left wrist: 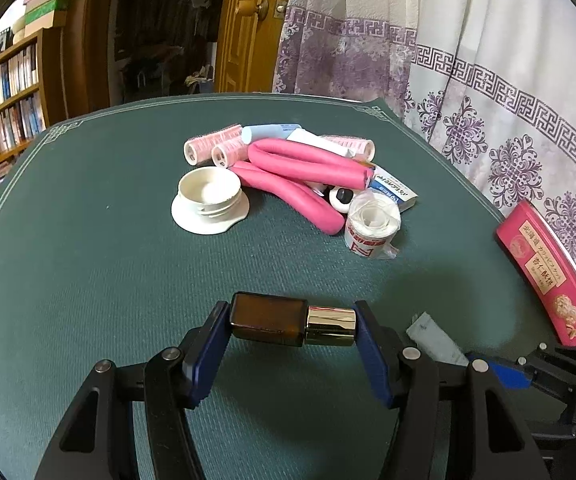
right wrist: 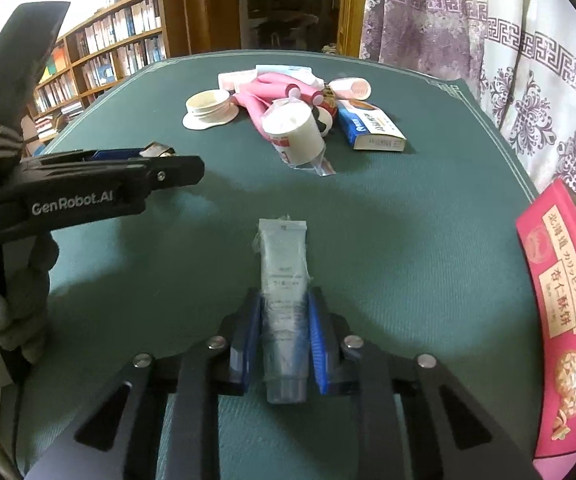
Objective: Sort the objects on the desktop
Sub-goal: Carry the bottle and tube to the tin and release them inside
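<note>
Two handheld grippers work over a green worktop [left wrist: 88, 240] during a sorting job. The left gripper [left wrist: 292, 322] has its jaws pinching a small brown bottle [left wrist: 268, 318] end to end, base against one pad and gold cap [left wrist: 331, 326] against the other, so the bottle's long axis runs straight across the gap between the jaws, clear of the cloth. The right gripper [right wrist: 284, 332] has its jaws pressed in on the sides of a pale tube [right wrist: 284, 280], whose long axis runs along the fingers: cap end back toward the camera, crimped end pointing away toward the pile. That pile, still unsorted at the far middle of the worktop, holds pink foam rollers [left wrist: 299, 168], a white lid [left wrist: 210, 200], a roll of bandage [left wrist: 371, 224] and a blue-and-white box [right wrist: 371, 128]. A pink biscuit box [right wrist: 559, 320] stands at the right edge, nearest the right gripper, and looks the likelier place for the tube to go. Both grippers being full, each must set down its load before reaching the pile.
</note>
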A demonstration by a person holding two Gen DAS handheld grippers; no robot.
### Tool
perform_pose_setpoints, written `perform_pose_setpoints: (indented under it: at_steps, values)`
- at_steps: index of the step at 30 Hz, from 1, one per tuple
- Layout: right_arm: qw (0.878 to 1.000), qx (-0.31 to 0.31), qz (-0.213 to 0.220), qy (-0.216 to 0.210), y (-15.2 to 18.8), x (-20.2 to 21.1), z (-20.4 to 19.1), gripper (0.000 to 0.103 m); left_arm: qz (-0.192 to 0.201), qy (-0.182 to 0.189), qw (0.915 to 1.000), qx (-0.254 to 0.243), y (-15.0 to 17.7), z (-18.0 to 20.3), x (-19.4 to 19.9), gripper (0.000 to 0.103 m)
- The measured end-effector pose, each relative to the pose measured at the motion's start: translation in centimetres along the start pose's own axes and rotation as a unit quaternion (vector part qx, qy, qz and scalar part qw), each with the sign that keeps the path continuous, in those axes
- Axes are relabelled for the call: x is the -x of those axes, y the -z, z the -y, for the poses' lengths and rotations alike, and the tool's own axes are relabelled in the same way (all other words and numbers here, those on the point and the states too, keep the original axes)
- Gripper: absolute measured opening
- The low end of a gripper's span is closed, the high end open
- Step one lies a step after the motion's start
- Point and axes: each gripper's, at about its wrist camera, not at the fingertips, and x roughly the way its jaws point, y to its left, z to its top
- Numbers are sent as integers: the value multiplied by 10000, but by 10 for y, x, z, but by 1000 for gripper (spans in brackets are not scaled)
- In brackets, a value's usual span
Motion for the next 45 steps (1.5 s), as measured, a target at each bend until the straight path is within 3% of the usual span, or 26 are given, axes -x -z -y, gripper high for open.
perform_pose_setpoints:
  at_steps: [6, 12, 23, 33, 45]
  values:
    - [9981, -474, 13, -398, 13, 15, 14, 25, 3, -25, 10000, -85, 2, 7, 3, 62]
    - [9950, -825, 416, -369, 23, 54, 34, 25, -12, 6, 9996, -296, 4, 25, 5, 62]
    - [9776, -1630, 1289, 329, 39, 129, 114, 25, -53, 348, 9960, -826, 4, 87, 12, 62]
    - [9630, -2063, 1507, 860, 49, 139, 183, 25, -121, 633, 9872, -1455, -4, 158, 12, 62]
    - [9566, -2160, 1525, 1225, 60, 134, 228, 25, -97, 1119, 9764, -1845, -31, 232, 9, 62]
